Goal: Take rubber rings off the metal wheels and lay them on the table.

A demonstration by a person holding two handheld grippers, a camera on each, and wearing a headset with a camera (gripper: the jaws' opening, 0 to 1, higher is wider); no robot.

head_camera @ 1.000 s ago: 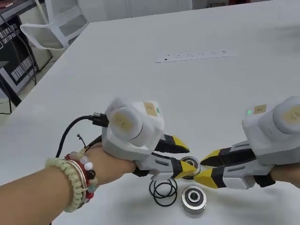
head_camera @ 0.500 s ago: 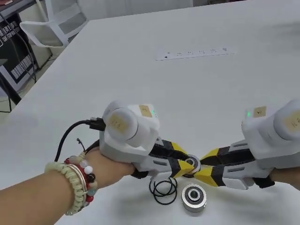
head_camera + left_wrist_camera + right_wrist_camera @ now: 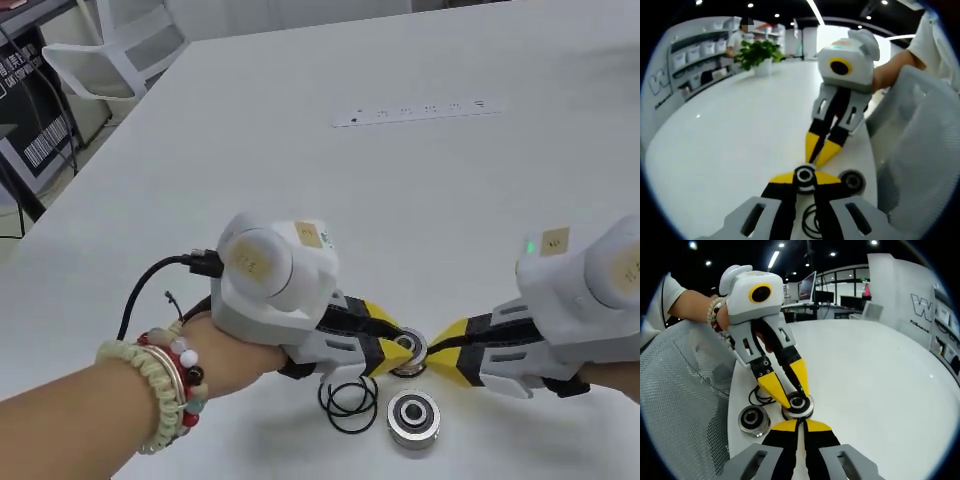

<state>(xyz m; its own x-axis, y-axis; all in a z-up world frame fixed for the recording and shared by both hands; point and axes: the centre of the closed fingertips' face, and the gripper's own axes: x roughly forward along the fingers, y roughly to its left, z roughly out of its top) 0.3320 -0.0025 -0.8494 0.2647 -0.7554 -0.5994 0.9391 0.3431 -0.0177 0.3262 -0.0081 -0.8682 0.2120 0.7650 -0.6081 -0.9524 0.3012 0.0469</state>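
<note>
A metal wheel [image 3: 409, 350] with a black rubber ring is held just above the white table. My left gripper [image 3: 400, 349] is shut on it; its yellow tips clamp the wheel [image 3: 805, 175] from both sides. My right gripper [image 3: 441, 358] meets it from the right, and its tips [image 3: 799, 426] are shut on the ring at the wheel's [image 3: 799, 404] near rim. A second wheel [image 3: 413, 417] lies flat on the table below them. Two or three loose black rubber rings [image 3: 348, 400] lie overlapped to its left.
The white table [image 3: 420, 200] stretches wide and bare behind the grippers. A white power strip [image 3: 416, 115] lies far back. A black cable [image 3: 150, 280] trails from my left gripper. A mesh chair [image 3: 685, 405] stands at the table's near edge.
The left gripper's jaws have closed onto the wheel. The right gripper's jaws, apart a second ago, have shut at the wheel's rim.
</note>
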